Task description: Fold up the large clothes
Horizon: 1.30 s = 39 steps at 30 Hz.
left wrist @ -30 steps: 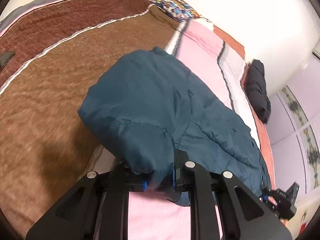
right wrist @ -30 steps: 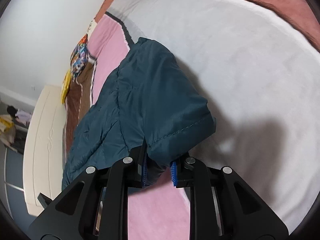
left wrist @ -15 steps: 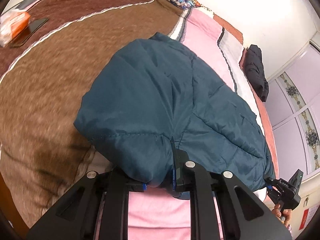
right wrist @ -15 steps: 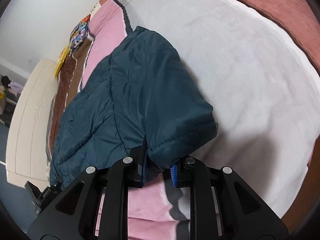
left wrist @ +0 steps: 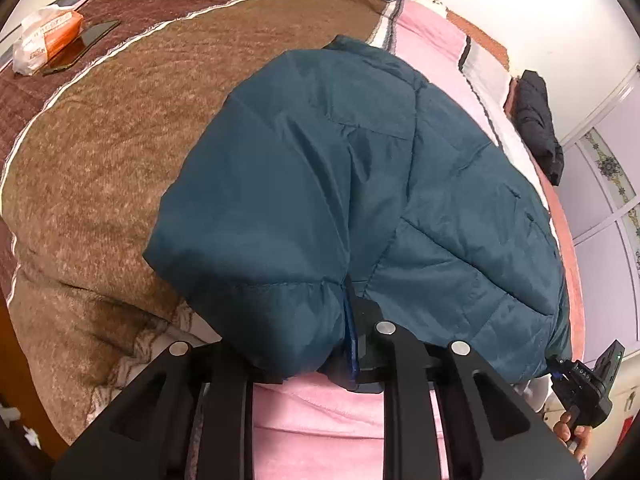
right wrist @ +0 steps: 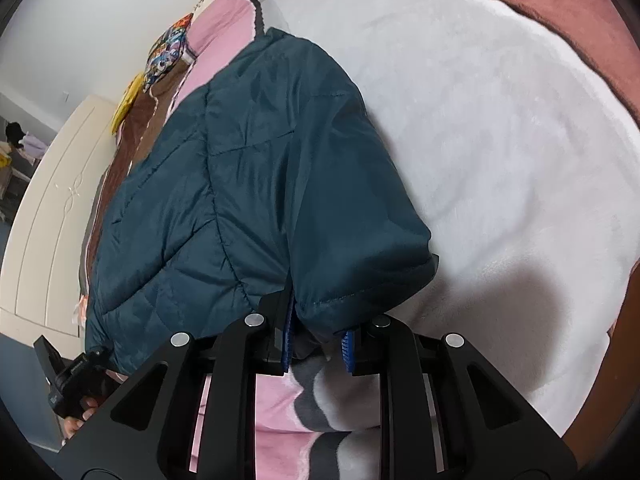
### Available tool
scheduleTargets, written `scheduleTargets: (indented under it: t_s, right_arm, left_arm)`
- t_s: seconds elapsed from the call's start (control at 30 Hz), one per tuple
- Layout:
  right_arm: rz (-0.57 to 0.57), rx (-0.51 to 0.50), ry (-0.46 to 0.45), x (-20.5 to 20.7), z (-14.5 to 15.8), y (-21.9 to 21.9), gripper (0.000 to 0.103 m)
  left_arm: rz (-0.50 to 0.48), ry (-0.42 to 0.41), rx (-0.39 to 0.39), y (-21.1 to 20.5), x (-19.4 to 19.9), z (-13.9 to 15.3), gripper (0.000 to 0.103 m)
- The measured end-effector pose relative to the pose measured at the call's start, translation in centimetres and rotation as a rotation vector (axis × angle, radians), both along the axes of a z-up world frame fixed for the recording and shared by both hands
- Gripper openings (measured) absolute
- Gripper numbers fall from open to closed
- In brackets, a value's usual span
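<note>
A large dark teal quilted jacket point(left wrist: 360, 184) is stretched over a striped bed blanket, its far part resting on the bed. My left gripper point(left wrist: 316, 360) is shut on the jacket's near left corner, the cloth bulging over the left finger. My right gripper point(right wrist: 316, 348) is shut on the near right corner of the jacket point(right wrist: 256, 184), with blue pads point(right wrist: 347, 350) showing under the hem. Each gripper also shows at the other view's edge: the right gripper point(left wrist: 584, 384) and the left gripper point(right wrist: 68, 380).
The blanket has brown point(left wrist: 100, 160), pink point(left wrist: 340, 408) and white point(right wrist: 500, 120) bands. An orange tissue pack point(left wrist: 44, 40) and a phone point(left wrist: 80, 46) lie far left. A folded black garment point(left wrist: 538, 124) lies far right. A patterned pillow point(right wrist: 166, 54) and a cream headboard point(right wrist: 48, 216) stand beyond.
Both grippers have pulled back toward the bed's near edge with the jacket corners held, so the jacket lies stretched closer and larger. The tissue pack and phone came into view.
</note>
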State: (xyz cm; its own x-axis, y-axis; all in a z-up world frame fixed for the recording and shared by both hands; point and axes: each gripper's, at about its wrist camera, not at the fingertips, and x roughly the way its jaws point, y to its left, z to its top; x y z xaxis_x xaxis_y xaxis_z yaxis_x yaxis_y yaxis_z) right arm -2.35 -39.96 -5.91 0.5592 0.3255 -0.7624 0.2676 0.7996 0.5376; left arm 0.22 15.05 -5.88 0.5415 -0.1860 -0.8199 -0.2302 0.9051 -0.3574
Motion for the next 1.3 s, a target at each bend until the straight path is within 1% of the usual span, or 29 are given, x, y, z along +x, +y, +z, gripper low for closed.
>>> scheduleTargets:
  t_s: [0.13, 0.3, 0.4, 0.5, 0.57, 0.6, 0.63, 0.67, 0.7, 0.73, 0.77, 0.83, 0.9, 0.97, 1.07, 1.1, 1.13, 1.17, 1.2, 1.23, 1.3]
  right_arm:
    - [0.017, 0.001, 0.017, 0.1, -0.4, 0.2, 0.02]
    - [0.042, -0.029, 0.036, 0.6, -0.2, 0.7, 0.02]
    - [0.049, -0.053, 0.037, 0.5, -0.1, 1.0, 0.02]
    - [0.044, -0.078, 0.042, 0.4, -0.1, 1.4, 0.022]
    - [0.023, -0.086, 0.049, 0.2, -0.3, 1.6, 0.025]
    - [0.007, -0.082, 0.051, 0.1, -0.3, 1.6, 0.03]
    - [-0.012, -0.08, 0.057, 0.0, -0.3, 1.7, 0.035]
    - [-0.035, -0.075, 0.064, -0.1, -0.4, 1.6, 0.037]
    - [-0.052, -0.072, 0.073, -0.2, -0.4, 1.6, 0.043]
    - [-0.073, -0.067, 0.087, -0.4, -0.4, 1.4, 0.048]
    - [-0.085, -0.06, 0.095, -0.6, -0.3, 1.2, 0.049]
    - [-0.102, -0.056, 0.107, -1.2, 0.2, 0.7, 0.052]
    - [-0.103, -0.076, 0.113, -1.9, 0.6, 0.4, 0.054]
    - [-0.121, -0.109, 0.114, -3.1, 1.4, 0.4, 0.054]
    - [-0.181, -0.167, 0.102, -5.2, 2.9, 0.6, 0.054]
    - [-0.178, -0.183, 0.088, -5.6, 3.6, 1.0, 0.05]
    - [-0.162, -0.198, 0.068, -5.8, 4.2, 1.7, 0.037]
    - [-0.113, -0.219, 0.045, -5.7, 5.1, 3.0, 0.032]
    - [-0.057, -0.24, 0.023, -5.4, 5.8, 4.6, 0.024]
    - [0.001, -0.26, -0.006, -5.0, 6.5, 6.4, 0.019]
    - [0.141, -0.265, -0.072, -3.7, 7.8, 10.7, 0.013]
  left_arm:
    - [0.007, 0.012, 0.02, -0.3, 0.1, -0.1, 0.021]
    - [0.036, 0.015, -0.005, 0.0, 0.1, -0.3, 0.022]
    - [0.061, 0.01, -0.016, 0.0, -0.1, -0.6, 0.025]
    - [0.063, 0.004, -0.001, -0.1, -0.4, -1.0, 0.03]
    - [0.058, 0.009, 0.0, 0.0, -0.4, -1.0, 0.037]
    - [0.058, 0.011, -0.009, 0.0, -0.3, -1.1, 0.038]
    - [0.059, 0.015, -0.019, 0.0, -0.2, -1.1, 0.043]
    - [0.064, 0.019, -0.035, 0.4, -0.2, -1.2, 0.047]
    - [0.069, 0.021, -0.052, 0.7, -0.3, -1.3, 0.05]
    - [0.074, 0.024, -0.065, 1.1, -0.3, -1.5, 0.055]
    - [0.08, 0.025, -0.082, 1.4, -0.5, -1.6, 0.058]
    - [0.075, 0.009, -0.121, 2.0, -1.0, -1.9, 0.058]
    - [0.068, 0.001, -0.139, 2.3, -1.3, -2.1, 0.058]
    - [0.064, -0.008, -0.157, 2.4, -1.5, -2.1, 0.058]
    - [0.058, -0.014, -0.174, 2.4, -1.9, -2.0, 0.058]
    - [0.058, -0.014, -0.188, 2.7, -2.2, -2.1, 0.058]
    - [0.058, -0.014, -0.2, 2.9, -2.4, -2.2, 0.058]
    - [0.059, -0.016, -0.214, 3.2, -2.6, -2.3, 0.059]
    - [0.065, -0.014, -0.235, 3.5, -2.7, -2.5, 0.059]
    - [0.07, -0.01, -0.25, 3.7, -2.8, -2.7, 0.061]
    - [0.086, -0.004, -0.282, 4.0, -3.0, -3.0, 0.062]
